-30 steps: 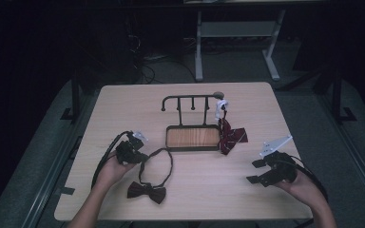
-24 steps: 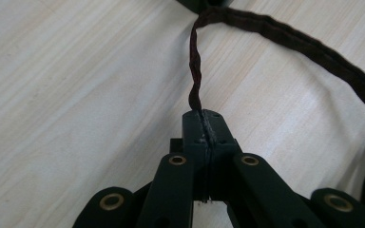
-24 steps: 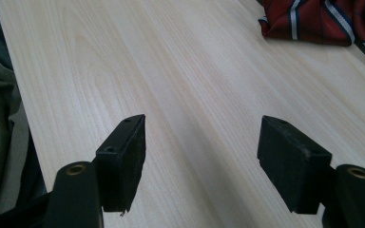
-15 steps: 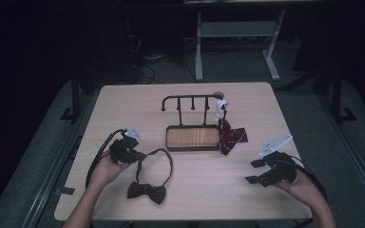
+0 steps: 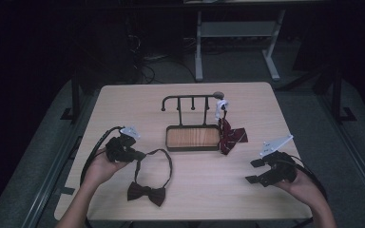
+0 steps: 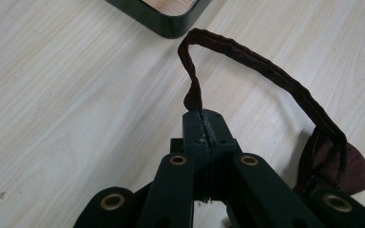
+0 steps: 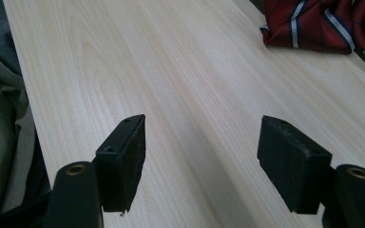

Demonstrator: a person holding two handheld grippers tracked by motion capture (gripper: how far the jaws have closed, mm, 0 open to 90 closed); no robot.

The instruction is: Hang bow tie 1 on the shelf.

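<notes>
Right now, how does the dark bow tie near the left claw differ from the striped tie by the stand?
The dark bow tie is plain and lies flat on the table; the striped tie is red with pale stripes and hangs from the stand.
The bow tie's strap is pinched in the shut left claw; nothing grips the striped tie, and the right claw stands open.
Both are reddish neckwear.

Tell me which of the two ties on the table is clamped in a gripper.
The plain dark maroon bow tie: the left gripper is shut on its neck strap. The red striped tie hangs from the black hook rack, untouched.
</notes>
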